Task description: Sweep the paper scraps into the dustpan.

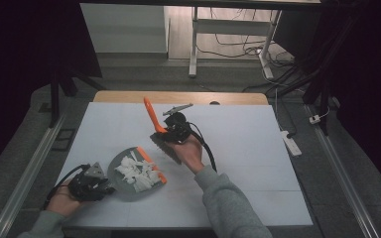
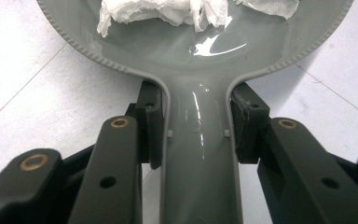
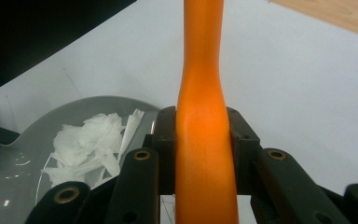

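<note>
A grey dustpan (image 1: 120,187) with an orange front lip lies on the white table at the near left, with torn white paper scraps (image 1: 139,172) piled in it. My left gripper (image 1: 106,187) is shut on its handle (image 2: 200,158), the pads pressing both sides; the scraps (image 2: 168,11) lie just ahead in the pan (image 2: 168,51). My right gripper (image 1: 171,130) is shut on the orange handle (image 3: 203,70) of a brush (image 1: 151,116), held above the table's middle, its dark bristles (image 1: 166,148) towards the pan. From the right gripper (image 3: 204,135), the dustpan (image 3: 32,135) and scraps (image 3: 88,144) lie below left.
The white table top (image 1: 238,148) has bare room to the right and at the back, where a wooden edge (image 1: 178,96) shows. A white power strip (image 1: 291,143) lies just past the right edge. Metal rails (image 1: 30,173) run along both sides.
</note>
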{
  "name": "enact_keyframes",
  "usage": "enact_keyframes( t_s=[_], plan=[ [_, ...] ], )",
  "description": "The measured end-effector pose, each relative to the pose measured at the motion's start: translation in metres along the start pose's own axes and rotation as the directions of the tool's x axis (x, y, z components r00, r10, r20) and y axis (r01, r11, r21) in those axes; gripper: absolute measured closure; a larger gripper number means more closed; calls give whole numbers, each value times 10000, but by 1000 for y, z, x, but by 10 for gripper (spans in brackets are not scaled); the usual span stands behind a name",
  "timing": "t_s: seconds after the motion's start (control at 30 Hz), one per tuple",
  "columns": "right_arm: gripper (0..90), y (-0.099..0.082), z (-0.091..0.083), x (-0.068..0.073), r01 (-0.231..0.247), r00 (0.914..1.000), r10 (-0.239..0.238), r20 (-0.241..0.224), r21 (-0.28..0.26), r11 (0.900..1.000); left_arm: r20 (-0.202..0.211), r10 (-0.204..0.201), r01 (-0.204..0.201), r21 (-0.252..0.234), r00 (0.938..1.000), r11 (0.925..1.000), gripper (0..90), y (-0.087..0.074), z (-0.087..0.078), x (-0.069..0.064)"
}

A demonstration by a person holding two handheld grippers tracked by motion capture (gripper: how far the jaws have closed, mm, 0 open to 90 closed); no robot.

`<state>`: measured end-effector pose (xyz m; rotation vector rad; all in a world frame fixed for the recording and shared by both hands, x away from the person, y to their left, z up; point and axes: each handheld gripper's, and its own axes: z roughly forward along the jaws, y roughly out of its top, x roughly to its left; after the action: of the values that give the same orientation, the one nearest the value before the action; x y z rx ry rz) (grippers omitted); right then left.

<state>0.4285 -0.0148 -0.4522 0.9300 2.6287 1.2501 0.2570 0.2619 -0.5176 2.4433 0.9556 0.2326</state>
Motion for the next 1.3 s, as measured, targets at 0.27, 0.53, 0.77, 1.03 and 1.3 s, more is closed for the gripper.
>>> enact_keyframes(
  t_s=[0.27,0.53,0.77,1.03,1.3],
  plan=[
    [699,-7,39,43,998,9949,-980,-243,876,9911,11,-6,6,8,10000,10000,620,0,0,0],
    [699,-8,50,80,1070,9801,-931,-1754,711,9917,26,-32,32,4,10000,10000,620,0,0,0],
    [699,3,19,60,796,9902,-843,-1114,-461,9958,25,-31,31,13,10000,10000,620,0,0,0],
    [699,5,-4,23,148,9993,-182,-313,-1052,9943,23,-40,40,12,10000,10000,620,0,0,0],
    [699,-3,-7,2,516,9918,-439,1196,-619,9967,29,-39,39,21,10000,10000,619,0,0,0]
  ],
)
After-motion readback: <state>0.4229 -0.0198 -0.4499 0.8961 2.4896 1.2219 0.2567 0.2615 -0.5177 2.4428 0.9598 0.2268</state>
